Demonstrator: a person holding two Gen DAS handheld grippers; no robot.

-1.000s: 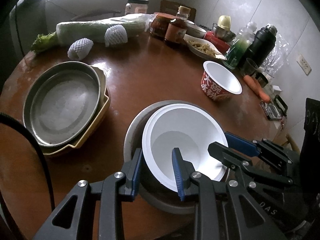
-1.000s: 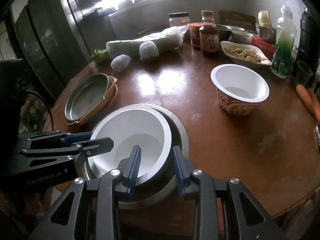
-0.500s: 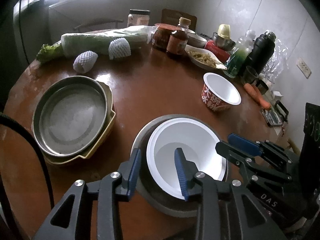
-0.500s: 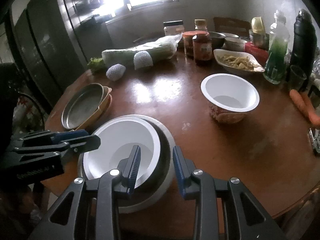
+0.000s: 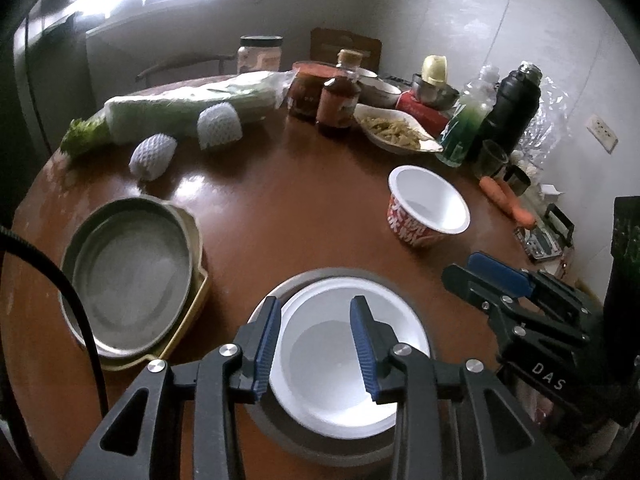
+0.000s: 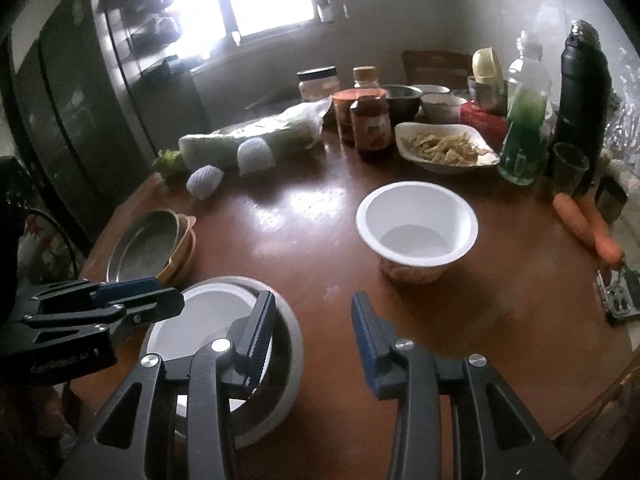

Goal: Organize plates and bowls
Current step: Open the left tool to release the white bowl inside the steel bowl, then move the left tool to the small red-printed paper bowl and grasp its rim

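A broad bare patch of the desk (image 6: pixel 304 216) lies open at the middle, between the noodle cup (image 6: pixel 416 236) at 3 o'clock and the stacked trays (image 6: pixel 150 246) at 9 o'clock. The far edge from 11 to 2 o'clock is crowded: cabbage (image 6: pixel 248 140), two foam-netted fruits (image 6: pixel 256 157), sauce bottle (image 6: pixel 370 124), food dish (image 6: pixel 444 146), green bottle (image 6: pixel 524 120), flask (image 6: pixel 582 80). Carrots (image 6: pixel 588 226) block the right rim. At 6 o'clock the nested bowls (image 5: pixel 344 364) fill the near edge, flanked by both hand-held grippers.

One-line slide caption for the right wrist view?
Right claw open above the table, beside white bowl nested in grey bowl.
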